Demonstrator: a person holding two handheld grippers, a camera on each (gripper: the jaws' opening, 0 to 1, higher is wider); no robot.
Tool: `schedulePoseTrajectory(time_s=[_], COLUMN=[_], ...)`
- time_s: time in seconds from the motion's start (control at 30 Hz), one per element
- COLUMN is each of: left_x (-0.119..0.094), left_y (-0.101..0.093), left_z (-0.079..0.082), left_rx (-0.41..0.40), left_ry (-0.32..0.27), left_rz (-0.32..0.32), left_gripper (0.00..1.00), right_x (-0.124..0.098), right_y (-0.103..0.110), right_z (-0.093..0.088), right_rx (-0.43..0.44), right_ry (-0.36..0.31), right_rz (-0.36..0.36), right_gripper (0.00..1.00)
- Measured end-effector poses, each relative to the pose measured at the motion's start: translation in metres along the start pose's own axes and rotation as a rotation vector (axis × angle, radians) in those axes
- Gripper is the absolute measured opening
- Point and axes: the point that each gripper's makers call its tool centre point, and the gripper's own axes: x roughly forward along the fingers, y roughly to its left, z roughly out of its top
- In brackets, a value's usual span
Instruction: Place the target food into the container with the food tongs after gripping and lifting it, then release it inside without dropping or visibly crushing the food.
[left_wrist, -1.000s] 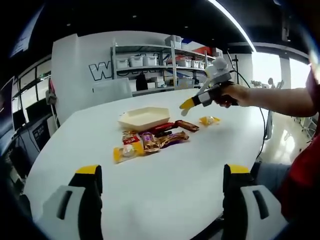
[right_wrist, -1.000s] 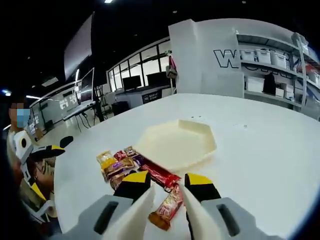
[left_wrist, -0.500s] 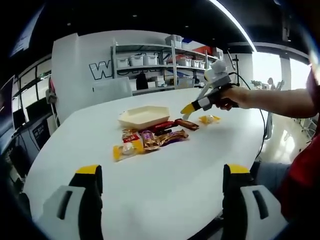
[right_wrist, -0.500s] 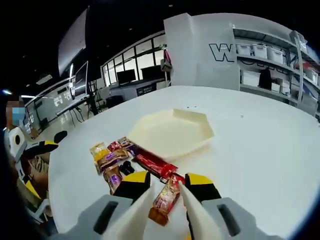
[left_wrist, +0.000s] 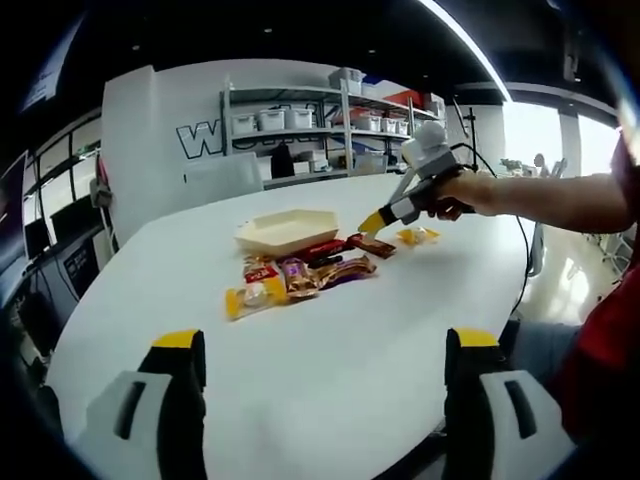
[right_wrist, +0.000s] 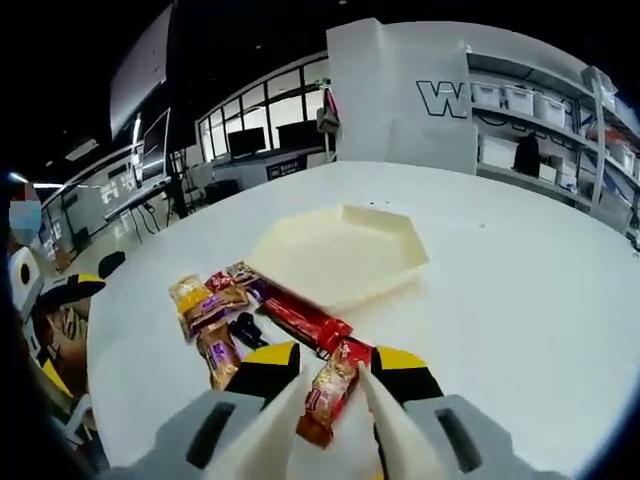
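A cream hexagonal tray (right_wrist: 335, 255) sits on the white table (right_wrist: 520, 300), with wrapped snacks (right_wrist: 210, 310) and a long red bar (right_wrist: 305, 320) beside it. My right gripper (right_wrist: 333, 358) is low over the table, its white tong blades standing apart on either side of a short red-wrapped bar (right_wrist: 325, 395). From the left gripper view, a hand holds the right gripper (left_wrist: 372, 222) down at that bar (left_wrist: 372, 245), beside the tray (left_wrist: 288, 230). My left gripper (left_wrist: 325, 345) hangs wide open over the near table, holding nothing.
A yellow packet (left_wrist: 418, 237) lies alone to the right of the pile (left_wrist: 295, 278). Shelves with bins (left_wrist: 320, 125) stand behind the table. The person's arm (left_wrist: 560, 195) reaches in from the right. Bare table (left_wrist: 330, 400) lies between my left gripper and the snacks.
My right gripper has dropped and moved forward, so the red bar now lies further in between its blades. The jaw gap looks the same. The left gripper has stayed put.
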Motion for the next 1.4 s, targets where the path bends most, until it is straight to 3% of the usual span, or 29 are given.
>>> schedulePoseTrajectory(time_s=[0.37, 0.77, 1.17, 1.4], left_x=[0.0, -0.002, -0.006, -0.004], left_y=[0.003, 0.002, 0.001, -0.004], left_z=[0.001, -0.001, 0.001, 0.004], left_rx=[-0.003, 0.001, 0.009, 0.016], left_ry=[0.0, 0.005, 0.001, -0.003], left_rz=[0.003, 0.005, 0.009, 0.0], left_gripper=[0.97, 0.97, 0.96, 0.96], right_x=[0.003, 0.004, -0.009, -0.017], right_y=[-0.004, -0.003, 0.002, -0.004], right_z=[0.002, -0.001, -0.008, 0.0], right_rx=[0.117, 0.052, -0.113, -0.02], right_ry=[0.004, 0.039, 0.144, 0.102], right_rz=[-0.011, -0.086, -0.069, -0.089], right_gripper=[0.23, 0.24, 0.24, 0.25])
